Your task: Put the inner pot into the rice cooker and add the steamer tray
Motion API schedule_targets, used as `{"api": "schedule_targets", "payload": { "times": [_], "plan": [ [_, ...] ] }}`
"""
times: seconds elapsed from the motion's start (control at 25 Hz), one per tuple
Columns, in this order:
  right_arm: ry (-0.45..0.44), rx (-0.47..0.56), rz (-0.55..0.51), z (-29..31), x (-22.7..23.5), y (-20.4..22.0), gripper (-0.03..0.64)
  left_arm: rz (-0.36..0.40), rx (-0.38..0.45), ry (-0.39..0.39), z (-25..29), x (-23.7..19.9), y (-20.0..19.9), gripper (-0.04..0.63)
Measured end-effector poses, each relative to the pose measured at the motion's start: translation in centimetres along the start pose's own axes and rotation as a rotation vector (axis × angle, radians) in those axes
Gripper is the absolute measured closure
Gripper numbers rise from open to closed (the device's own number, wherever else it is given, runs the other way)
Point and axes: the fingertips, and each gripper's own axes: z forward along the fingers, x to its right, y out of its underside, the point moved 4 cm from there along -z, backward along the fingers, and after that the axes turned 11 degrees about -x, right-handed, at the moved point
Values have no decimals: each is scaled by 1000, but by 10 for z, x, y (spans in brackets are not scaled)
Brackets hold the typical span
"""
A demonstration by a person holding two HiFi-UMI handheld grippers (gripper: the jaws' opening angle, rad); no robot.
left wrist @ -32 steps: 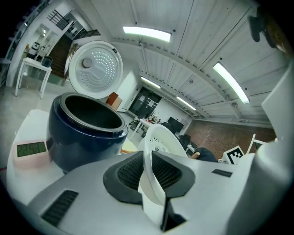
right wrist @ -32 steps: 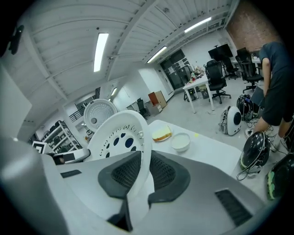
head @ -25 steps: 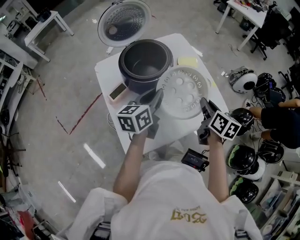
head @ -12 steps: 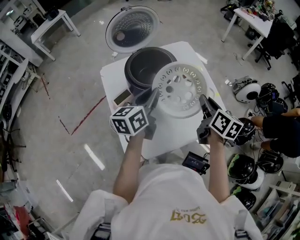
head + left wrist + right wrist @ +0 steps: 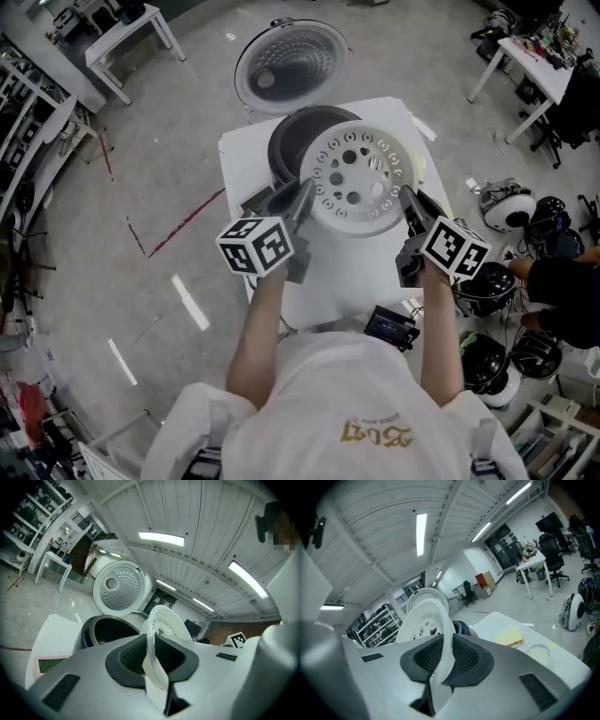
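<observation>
A white round steamer tray [image 5: 359,178] with several holes hangs in the air, partly over the dark rice cooker [image 5: 286,145]. My left gripper [image 5: 300,199] is shut on the tray's left rim [image 5: 152,656]. My right gripper [image 5: 410,208] is shut on its right rim [image 5: 443,656]. The cooker stands on the white table [image 5: 239,159] with its lid [image 5: 291,67] swung open behind it. A dark inner pot [image 5: 110,630] sits inside the cooker, mostly hidden by the tray in the head view.
On the table's right side lie a yellowish pad [image 5: 510,637] and a small round dish [image 5: 539,654]. A greenish panel [image 5: 49,663] sits at the table's left. White desks [image 5: 122,37], shelving and helmets [image 5: 506,208] ring the table on the grey floor.
Both grippers have lifted the steamer tray off the table and carried it up and toward the cooker; it now overlaps the cooker's opening.
</observation>
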Motion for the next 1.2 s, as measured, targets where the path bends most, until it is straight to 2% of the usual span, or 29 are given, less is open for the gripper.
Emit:
{"api": "schedule_targets", "payload": {
  "times": [0.4,0.96,1.2],
  "plan": [
    [-117,-88,-50,76,-23,-33,546,-49,70,-121,-5,-46,-38,526],
    [-196,-158,-86,130,-29,-49,545,-90,95,-218,1,-77,-48,526],
    [-218,-178,-103,142,-22,-47,545,-98,90,-254,7,-82,-40,526]
  ]
}}
